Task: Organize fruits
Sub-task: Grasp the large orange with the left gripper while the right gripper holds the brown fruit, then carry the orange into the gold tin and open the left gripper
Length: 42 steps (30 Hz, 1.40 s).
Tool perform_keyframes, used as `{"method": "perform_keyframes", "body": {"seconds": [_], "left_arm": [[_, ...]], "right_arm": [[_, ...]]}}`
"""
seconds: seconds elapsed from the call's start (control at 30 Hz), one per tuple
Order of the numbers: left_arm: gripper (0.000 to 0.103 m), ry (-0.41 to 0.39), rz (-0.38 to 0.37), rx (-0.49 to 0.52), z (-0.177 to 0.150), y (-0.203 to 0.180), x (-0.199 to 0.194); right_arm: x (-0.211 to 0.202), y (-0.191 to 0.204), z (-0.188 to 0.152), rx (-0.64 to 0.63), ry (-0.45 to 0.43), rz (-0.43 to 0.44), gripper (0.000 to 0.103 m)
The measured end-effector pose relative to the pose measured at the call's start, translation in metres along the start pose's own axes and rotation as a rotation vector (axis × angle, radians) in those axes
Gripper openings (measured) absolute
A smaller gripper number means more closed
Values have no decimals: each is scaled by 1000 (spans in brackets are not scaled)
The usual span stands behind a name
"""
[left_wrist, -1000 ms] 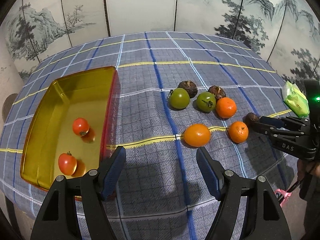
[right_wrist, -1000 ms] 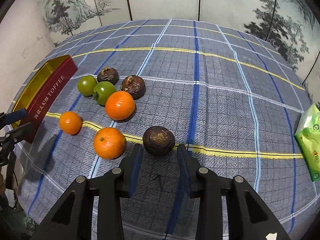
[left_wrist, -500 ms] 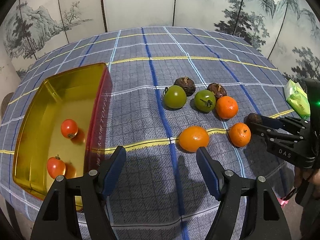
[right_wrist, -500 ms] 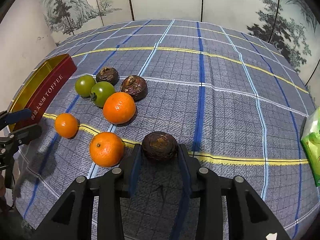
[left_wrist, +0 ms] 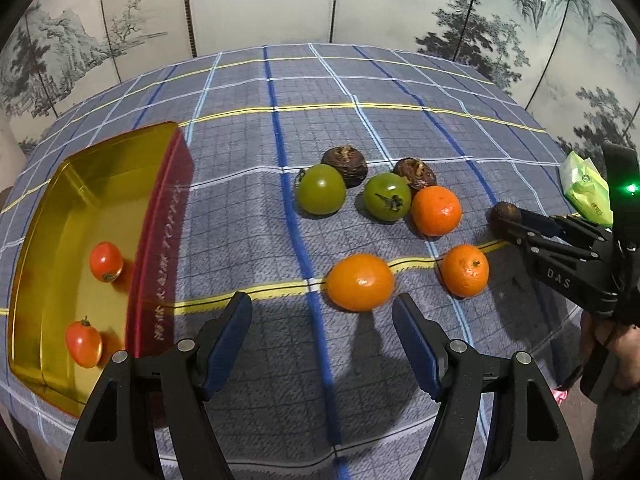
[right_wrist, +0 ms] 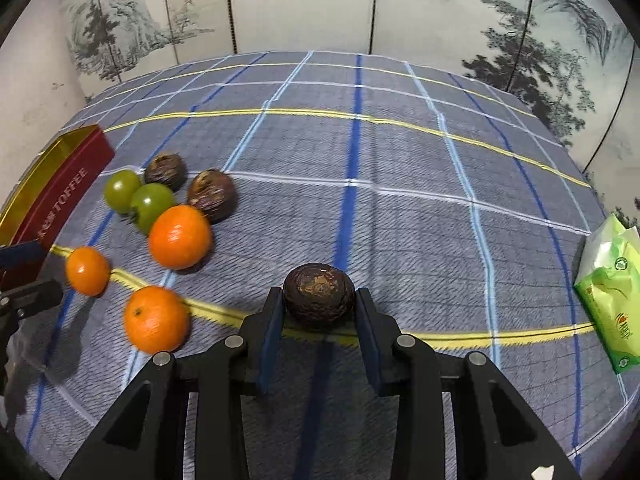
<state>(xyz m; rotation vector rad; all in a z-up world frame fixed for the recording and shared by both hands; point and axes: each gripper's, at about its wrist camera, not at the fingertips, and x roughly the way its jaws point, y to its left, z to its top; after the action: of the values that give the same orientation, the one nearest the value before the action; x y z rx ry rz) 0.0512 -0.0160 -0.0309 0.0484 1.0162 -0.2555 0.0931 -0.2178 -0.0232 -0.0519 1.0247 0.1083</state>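
My right gripper [right_wrist: 318,304] is shut on a dark brown wrinkled fruit [right_wrist: 318,294] just above the cloth; it also shows in the left wrist view [left_wrist: 505,216]. My left gripper [left_wrist: 322,316] is open and empty, just short of an orange [left_wrist: 360,282]. Two more oranges [left_wrist: 465,270] [left_wrist: 436,210], two green tomatoes [left_wrist: 321,195] [left_wrist: 387,202] and two dark brown fruits [left_wrist: 345,161] [left_wrist: 415,172] lie in a cluster. A gold tin tray [left_wrist: 48,208] at the left holds two red tomatoes [left_wrist: 105,261] [left_wrist: 83,343].
The round table has a blue-grey checked cloth [right_wrist: 400,184]. A green tissue pack [right_wrist: 610,296] lies at its right edge. The tray's red side wall [right_wrist: 60,200] reads TOFFEE. A painted folding screen [left_wrist: 320,0] stands behind the table.
My right gripper moved forward around the dark brown fruit and closed on it. My left gripper swung right, so the tray slid left in view and the oranges came nearer.
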Motion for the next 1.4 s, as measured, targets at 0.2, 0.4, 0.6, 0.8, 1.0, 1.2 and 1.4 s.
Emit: {"method": "perform_keyframes", "body": {"seconds": [0.2, 0.4, 0.6, 0.8, 1.0, 1.2, 1.4], "left_arm": [[70, 17, -19, 0, 6, -6, 10], [59, 47, -32, -4, 9, -11, 23], [48, 66, -48, -4, 8, -13, 31], [41, 66, -58, -13, 8, -14, 33], [40, 72, -67, -33, 8, -8, 31], [40, 61, -66, -46, 8, -4, 23], [40, 32, -63, -56, 12, 4, 7]], "right_arm": [[6, -6, 3, 19, -10, -7, 33], [5, -5, 1, 19, -19, -5, 33], [5, -5, 0, 18, -25, 0, 34], [4, -5, 0, 13, -24, 3, 34], [4, -5, 0, 14, -25, 3, 34], [4, -5, 0, 14, -25, 3, 34], [4, -5, 0, 14, -23, 3, 34]]}}
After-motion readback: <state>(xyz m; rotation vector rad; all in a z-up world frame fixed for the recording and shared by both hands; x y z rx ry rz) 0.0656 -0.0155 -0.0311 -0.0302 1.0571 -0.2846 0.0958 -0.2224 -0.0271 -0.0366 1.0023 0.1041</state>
